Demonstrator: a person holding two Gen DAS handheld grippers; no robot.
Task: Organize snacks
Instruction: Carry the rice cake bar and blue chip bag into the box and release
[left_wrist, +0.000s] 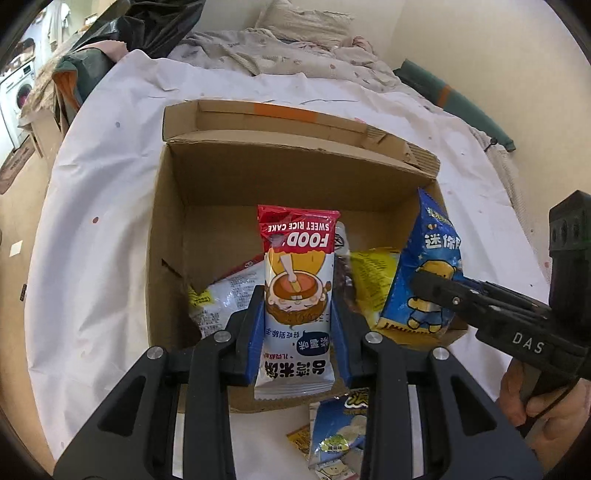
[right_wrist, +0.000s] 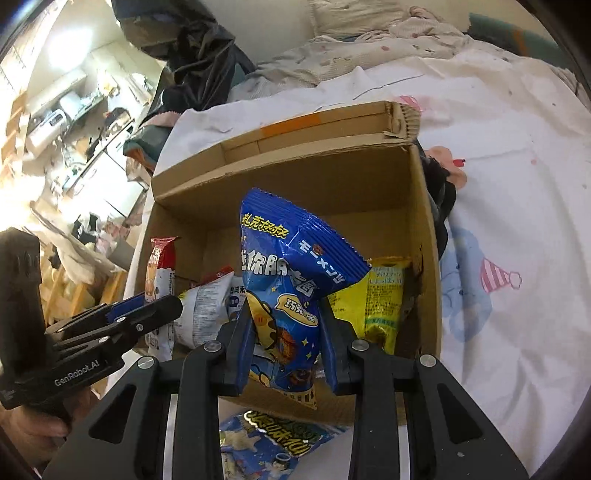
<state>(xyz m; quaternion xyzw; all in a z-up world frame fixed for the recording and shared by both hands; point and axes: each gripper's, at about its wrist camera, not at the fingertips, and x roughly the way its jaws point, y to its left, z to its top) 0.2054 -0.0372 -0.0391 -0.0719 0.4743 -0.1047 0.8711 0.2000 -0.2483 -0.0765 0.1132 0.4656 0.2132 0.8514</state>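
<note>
My left gripper (left_wrist: 298, 314) is shut on a red-and-white rice cake packet (left_wrist: 297, 280), held above the near edge of an open cardboard box (left_wrist: 295, 173). My right gripper (right_wrist: 286, 328) is shut on a blue snack bag (right_wrist: 291, 277) over the box's near right side; it also shows in the left wrist view (left_wrist: 424, 280). Inside the box lie a yellow packet (right_wrist: 380, 302) and a white packet (right_wrist: 203, 310). The left gripper and its packet (right_wrist: 160, 269) show at the left of the right wrist view.
The box (right_wrist: 369, 177) stands on a bed with a white sheet (left_wrist: 110, 184). A blue-and-white snack bag (left_wrist: 336, 432) and a small orange packet (left_wrist: 301, 441) lie on the sheet before the box. Rumpled bedding (left_wrist: 288, 48) lies behind.
</note>
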